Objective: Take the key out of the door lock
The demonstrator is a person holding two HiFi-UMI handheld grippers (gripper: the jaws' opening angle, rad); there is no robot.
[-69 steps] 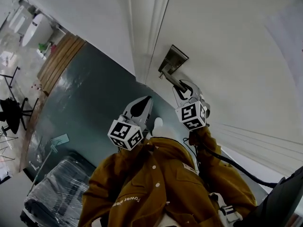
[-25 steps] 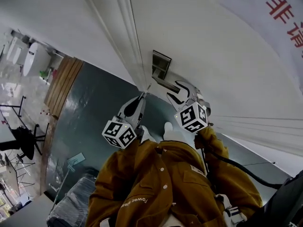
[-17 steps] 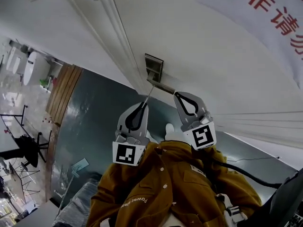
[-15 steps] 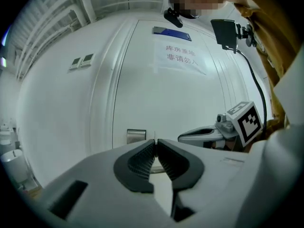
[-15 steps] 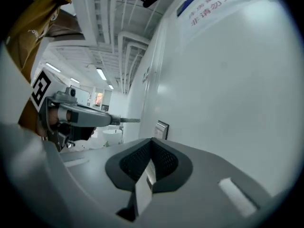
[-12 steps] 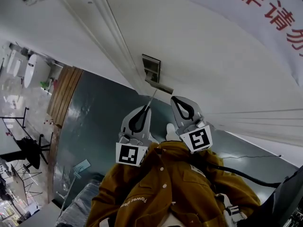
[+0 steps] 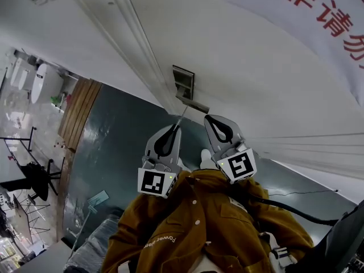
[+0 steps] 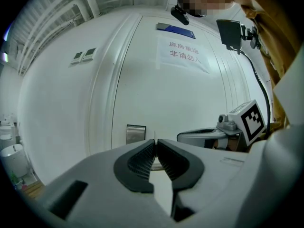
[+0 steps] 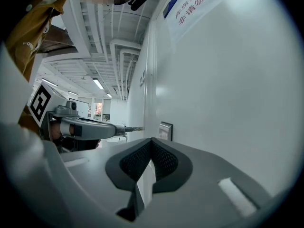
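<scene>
The key [image 7: 182, 116] is out of the lock, a thin metal shaft sticking from the tips of my left gripper [image 7: 177, 126], which is shut on it. In the right gripper view the key [image 9: 133, 128] projects from those jaws toward the lock plate [image 9: 165, 130]. The steel lock plate [image 7: 183, 82] and its lever handle [image 7: 192, 102] sit on the white door just ahead. My right gripper [image 7: 207, 117] hangs beside the left, a little short of the handle, shut with nothing in it. Seen from the left gripper view, the key is an edge-on sliver between the pads [image 8: 142, 158].
A paper notice [image 7: 324, 10] with red characters hangs on the door. The door frame [image 7: 142, 50] runs left of the lock. Below lie a dark teal floor [image 7: 114, 135], a wrapped bundle [image 7: 85, 249] and a black chair [image 7: 28, 178] at far left.
Both grippers have drawn back a little from the lock and handle. The right gripper's jaws, open a second ago, have shut empty. The left still holds the key.
</scene>
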